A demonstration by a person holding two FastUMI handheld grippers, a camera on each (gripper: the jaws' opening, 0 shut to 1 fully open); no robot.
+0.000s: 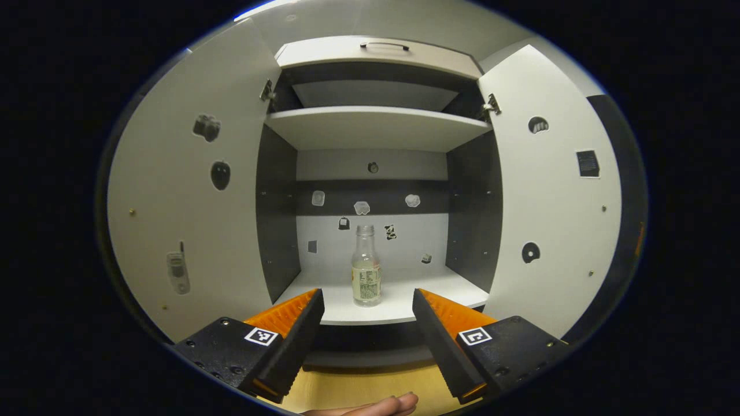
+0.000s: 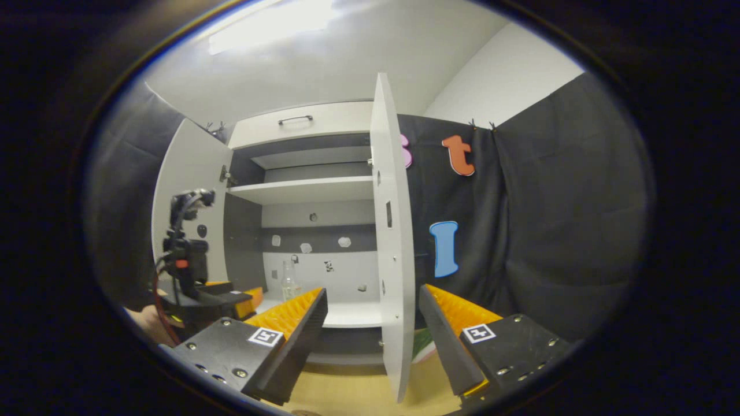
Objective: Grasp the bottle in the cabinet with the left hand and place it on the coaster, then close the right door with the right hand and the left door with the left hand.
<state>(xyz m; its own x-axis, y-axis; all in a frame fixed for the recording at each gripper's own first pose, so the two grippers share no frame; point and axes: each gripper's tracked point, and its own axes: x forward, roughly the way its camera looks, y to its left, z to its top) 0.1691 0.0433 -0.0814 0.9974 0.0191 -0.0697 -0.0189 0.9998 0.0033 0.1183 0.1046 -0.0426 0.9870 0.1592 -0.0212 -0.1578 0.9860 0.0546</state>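
facing the bottle (image 1: 366, 266) on the cabinet shelf (image 1: 404, 300), left gripper (image 1: 367, 315) stood wide and empty; an off-centre approach could topple the tall, narrow glass.

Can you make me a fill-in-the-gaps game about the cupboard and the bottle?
1. The bottle stands on the ____ shelf of the cabinet.
2. Both cabinet doors are ____.
3. The bottle has no ____ on its neck.
4. The left gripper is open and holds ____.

Missing words: bottom; open; cap; nothing
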